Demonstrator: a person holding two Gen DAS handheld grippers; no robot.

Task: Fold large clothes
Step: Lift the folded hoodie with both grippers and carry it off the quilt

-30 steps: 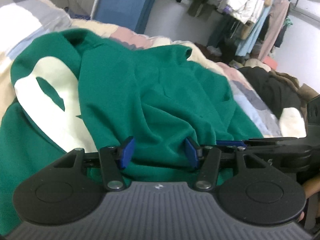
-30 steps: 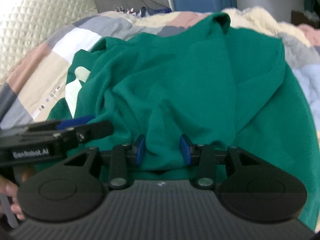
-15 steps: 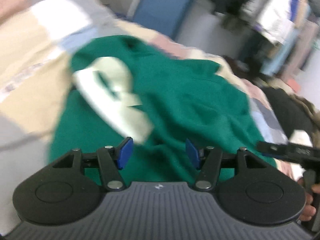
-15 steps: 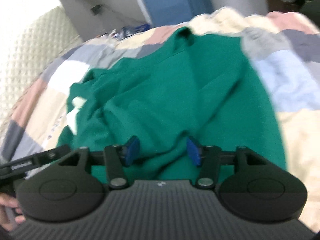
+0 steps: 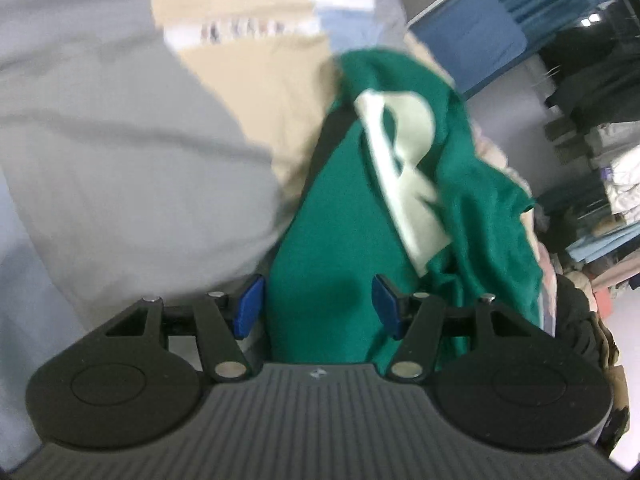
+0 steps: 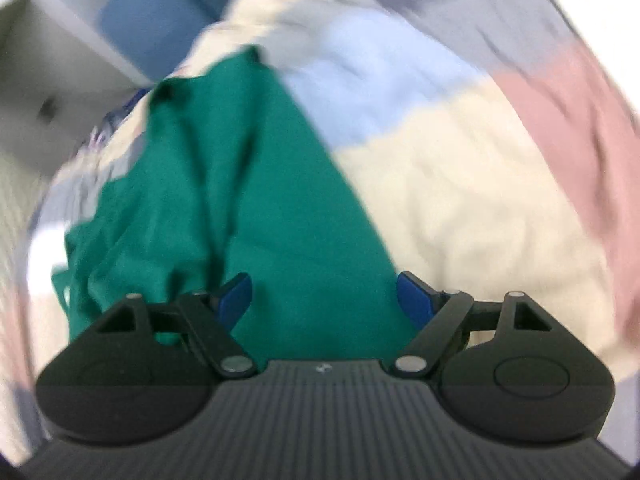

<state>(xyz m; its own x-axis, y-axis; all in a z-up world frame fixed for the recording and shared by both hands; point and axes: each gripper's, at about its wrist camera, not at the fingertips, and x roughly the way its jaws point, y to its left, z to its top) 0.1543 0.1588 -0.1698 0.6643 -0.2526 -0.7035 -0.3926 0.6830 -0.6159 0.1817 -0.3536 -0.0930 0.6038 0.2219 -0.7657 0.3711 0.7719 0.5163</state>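
The green sweatshirt (image 5: 332, 240) with a pale letter print (image 5: 404, 168) lies rumpled on the bed, over a patchwork quilt (image 5: 120, 152) of grey, beige, blue and pink blocks. The left tongs (image 5: 316, 306) stand wide with green cloth between the blue pads, not pinched. The right tongs (image 6: 326, 298) are opening wide over the sweatshirt's edge, pads clear of it.

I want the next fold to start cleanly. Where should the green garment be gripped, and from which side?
Probably the green garment at its straight edge against the cream quilt, approached from the quilt side: that border lies flat, while the other side is bunched in wrinkles.
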